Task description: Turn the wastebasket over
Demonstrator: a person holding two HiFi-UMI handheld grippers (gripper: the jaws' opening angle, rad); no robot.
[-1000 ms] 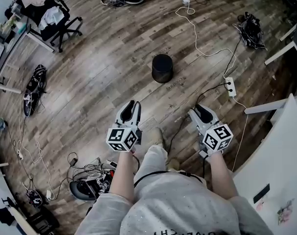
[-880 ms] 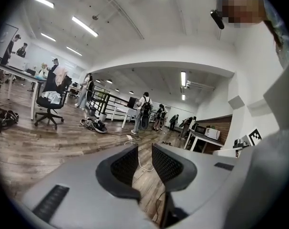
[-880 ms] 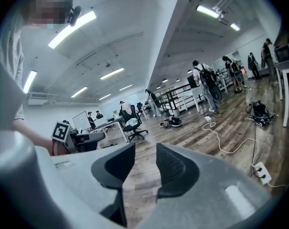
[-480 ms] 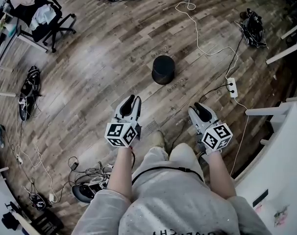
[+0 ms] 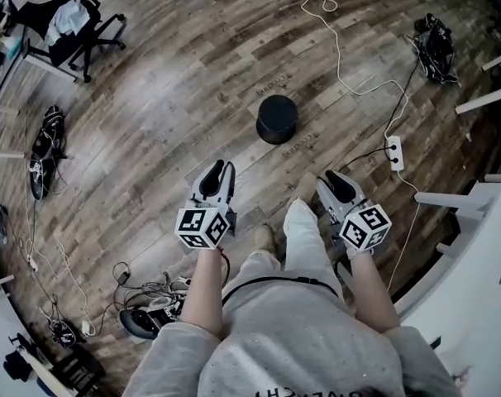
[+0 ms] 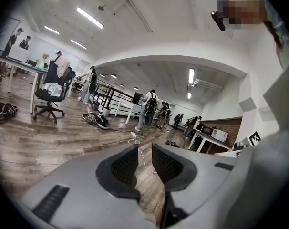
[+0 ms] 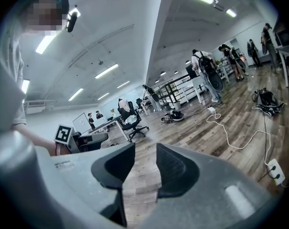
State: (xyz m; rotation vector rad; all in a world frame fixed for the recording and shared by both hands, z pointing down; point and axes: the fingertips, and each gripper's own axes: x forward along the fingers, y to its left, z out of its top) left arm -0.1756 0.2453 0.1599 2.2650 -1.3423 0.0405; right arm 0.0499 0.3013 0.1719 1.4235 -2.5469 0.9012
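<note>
The wastebasket (image 5: 277,119) stands on the wooden floor (image 5: 151,122), out in front of the person and roughly midway between the two grippers as the head view shows it, well apart from both. It is a small, round, plain black bin with smooth sides that widen slightly toward the floor. Its upper face is an even dark disc, and from above I cannot tell whether that is the open mouth or the closed base. Nothing touches it. A white cable (image 5: 341,48) snakes past on its right and runs to a power strip (image 5: 392,151) lying nearby.

The left gripper (image 5: 220,169) is held out low over the floor and points toward the bin. In the left gripper view its fingers (image 6: 125,166) stand a little apart, with a narrow gap through which only floorboards show, so it grips nothing. The right gripper (image 5: 329,178) is held beside it at much the same height. In the right gripper view its fingers (image 7: 175,168) are likewise parted by a slightly wider gap, with bare floor between them and nothing held.

The person's legs show between the two arms, with one shoe (image 5: 263,236) on the boards just behind the left gripper.

Farther off, an office chair (image 5: 77,23) draped with clothes stands at the upper left. A black bag (image 5: 436,44) lies at the upper right, and a tangle of cables (image 5: 151,292) sits at the lower left.
</note>
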